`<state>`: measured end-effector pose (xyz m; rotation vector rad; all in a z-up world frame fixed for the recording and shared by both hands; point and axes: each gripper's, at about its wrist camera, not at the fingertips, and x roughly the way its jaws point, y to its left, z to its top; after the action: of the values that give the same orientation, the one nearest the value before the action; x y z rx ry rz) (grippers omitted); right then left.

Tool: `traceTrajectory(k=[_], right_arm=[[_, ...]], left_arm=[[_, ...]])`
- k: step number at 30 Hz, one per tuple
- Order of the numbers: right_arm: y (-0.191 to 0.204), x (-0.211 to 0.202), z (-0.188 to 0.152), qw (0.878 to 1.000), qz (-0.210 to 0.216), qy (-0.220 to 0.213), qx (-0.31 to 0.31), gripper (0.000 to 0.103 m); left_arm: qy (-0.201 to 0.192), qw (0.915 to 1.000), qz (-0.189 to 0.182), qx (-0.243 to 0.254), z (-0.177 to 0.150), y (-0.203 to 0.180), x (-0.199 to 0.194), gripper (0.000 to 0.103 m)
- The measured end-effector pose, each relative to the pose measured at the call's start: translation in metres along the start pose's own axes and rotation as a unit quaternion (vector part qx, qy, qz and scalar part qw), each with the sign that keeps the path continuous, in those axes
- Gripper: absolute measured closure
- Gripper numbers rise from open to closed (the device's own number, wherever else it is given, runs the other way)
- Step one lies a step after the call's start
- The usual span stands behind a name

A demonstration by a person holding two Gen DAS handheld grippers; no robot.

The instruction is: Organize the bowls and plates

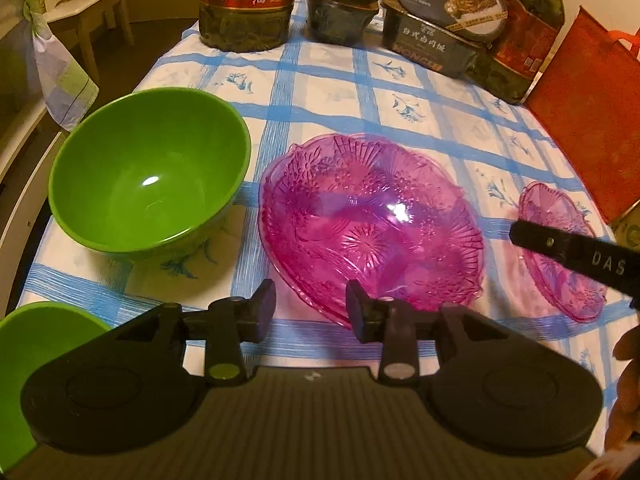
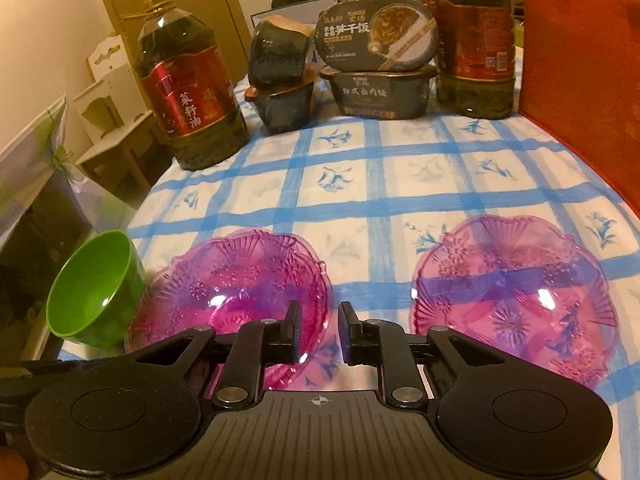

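While the left gripper [image 1: 310, 310] hangs over the near edge of the table [image 1: 332, 76], its jaws stand apart with nothing between them; the right-hand finger sits just at the near rim of a pink patterned plate [image 1: 370, 224], and I cannot tell whether it touches. That plate lies on the blue-checked cloth near the middle of the near edge. To its left, close to the table's left edge, stands a green bowl [image 1: 150, 172], upright and empty. A second green bowl [image 1: 36, 344] shows only in part at the near left corner, behind the gripper body. Toward the right edge lies a smaller-looking pink plate [image 1: 560, 216], with a finger of the right gripper [image 1: 568, 252] crossing in front of it. Along the far edge stand an oil bottle [image 1: 246, 4] and stacked dark food boxes [image 1: 436, 20], with a red bag [image 1: 584, 92] at the right edge.

From the right wrist, the right gripper [image 2: 319, 334] holds its jaws a little apart, gripping nothing; bare cloth shows in the gap. The left pink plate [image 2: 232, 284] lies just under its left finger, the other pink plate [image 2: 516, 288] to the right, the two well apart. A green bowl [image 2: 96, 284] stands at the left edge, just beside the left plate.
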<state>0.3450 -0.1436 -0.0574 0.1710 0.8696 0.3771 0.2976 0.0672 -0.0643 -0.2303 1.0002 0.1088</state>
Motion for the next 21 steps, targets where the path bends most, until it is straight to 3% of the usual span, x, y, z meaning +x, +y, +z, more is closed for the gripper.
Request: traceTrajectory(k=[5,13,21], right_arm=[[-0.001,-0.012,-0.005,1.0,0.004,-0.003,0.002,0.084],[-0.001,-0.01,-0.007,1.0,0.003,-0.003,0.001,0.084],[-0.009,-0.006,-0.01,1.0,-0.004,0.001,0.007,0.084]], left_arm=[[-0.015,0.9998,-0.014,-0.008,0.0,0.003,-0.019,0.07],[-0.004,0.9997,-0.022,-0.01,0.004,0.008,-0.008,0.09],[0.008,0.9995,-0.024,-0.019,0.0,0.011,0.007,0.092]])
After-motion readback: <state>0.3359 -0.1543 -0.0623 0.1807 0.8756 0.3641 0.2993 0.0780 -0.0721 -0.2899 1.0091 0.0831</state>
